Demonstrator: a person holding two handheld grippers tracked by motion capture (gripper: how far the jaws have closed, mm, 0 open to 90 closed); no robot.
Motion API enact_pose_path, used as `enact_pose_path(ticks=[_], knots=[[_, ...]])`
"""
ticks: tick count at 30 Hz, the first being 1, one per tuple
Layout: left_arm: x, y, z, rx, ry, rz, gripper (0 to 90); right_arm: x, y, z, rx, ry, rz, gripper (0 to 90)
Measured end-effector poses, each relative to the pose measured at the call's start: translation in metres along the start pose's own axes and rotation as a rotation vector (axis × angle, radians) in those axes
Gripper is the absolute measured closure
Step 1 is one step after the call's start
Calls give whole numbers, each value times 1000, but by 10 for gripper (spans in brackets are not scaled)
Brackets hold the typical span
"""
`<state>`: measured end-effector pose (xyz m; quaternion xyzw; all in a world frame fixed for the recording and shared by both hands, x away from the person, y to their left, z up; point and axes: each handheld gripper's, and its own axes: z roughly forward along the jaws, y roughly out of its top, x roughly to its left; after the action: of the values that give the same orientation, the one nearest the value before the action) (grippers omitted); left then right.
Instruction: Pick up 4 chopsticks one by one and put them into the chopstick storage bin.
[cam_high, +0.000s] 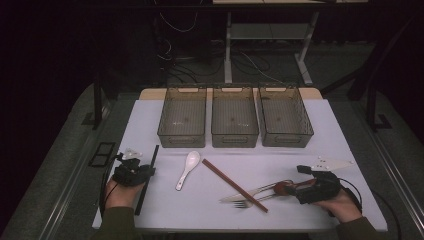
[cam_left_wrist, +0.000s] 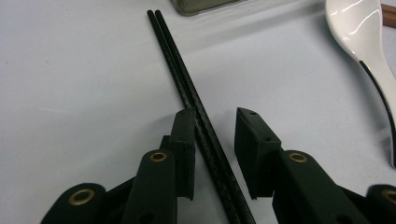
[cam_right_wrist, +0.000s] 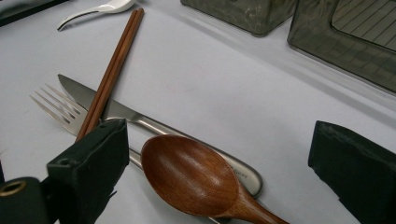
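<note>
A pair of black chopsticks (cam_left_wrist: 187, 84) lies on the white table (cam_high: 330, 125) and runs between the jaws of my left gripper (cam_left_wrist: 212, 116). Its left pad sits right against the sticks; the right pad stands clear, so the gripper is open. In the high view this left gripper (cam_high: 145, 171) sits at the table's near left beside the black chopsticks (cam_high: 148, 175). My right gripper (cam_right_wrist: 219, 135) is open wide around the bowl of a wooden spoon (cam_right_wrist: 191, 177), which rests on a steel knife (cam_right_wrist: 121, 112). From above, the right gripper (cam_high: 296, 186) is at the near right.
A fork (cam_right_wrist: 56, 107) lies by the knife, with brown chopsticks (cam_high: 234, 185) slanting across both. A white ceramic spoon (cam_high: 189, 167) lies mid-table. Three smoky plastic bins (cam_high: 182, 136) (cam_high: 235, 137) (cam_high: 287, 137) stand in a row at the far side.
</note>
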<state>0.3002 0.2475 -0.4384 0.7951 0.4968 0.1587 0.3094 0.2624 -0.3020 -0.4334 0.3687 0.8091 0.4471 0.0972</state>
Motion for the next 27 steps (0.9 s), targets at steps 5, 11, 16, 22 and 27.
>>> enact_pose_path(ticks=[5,11,16,22,27], knots=[[-4,1,1,17,27,47,711,0,0,0,0,0,-1,50],[-5,2,1,21,15,59,755,0,0,0,0,0,-1,50],[-5,1,-1,28,-9,55,759,-1,0,0,0,-2,1,50],[-4,-3,-6,30,-48,57,776,-1,0,-1,1,-3,5,50],[-8,-4,-5,36,-82,77,789,0,0,0,2,-3,2,50]])
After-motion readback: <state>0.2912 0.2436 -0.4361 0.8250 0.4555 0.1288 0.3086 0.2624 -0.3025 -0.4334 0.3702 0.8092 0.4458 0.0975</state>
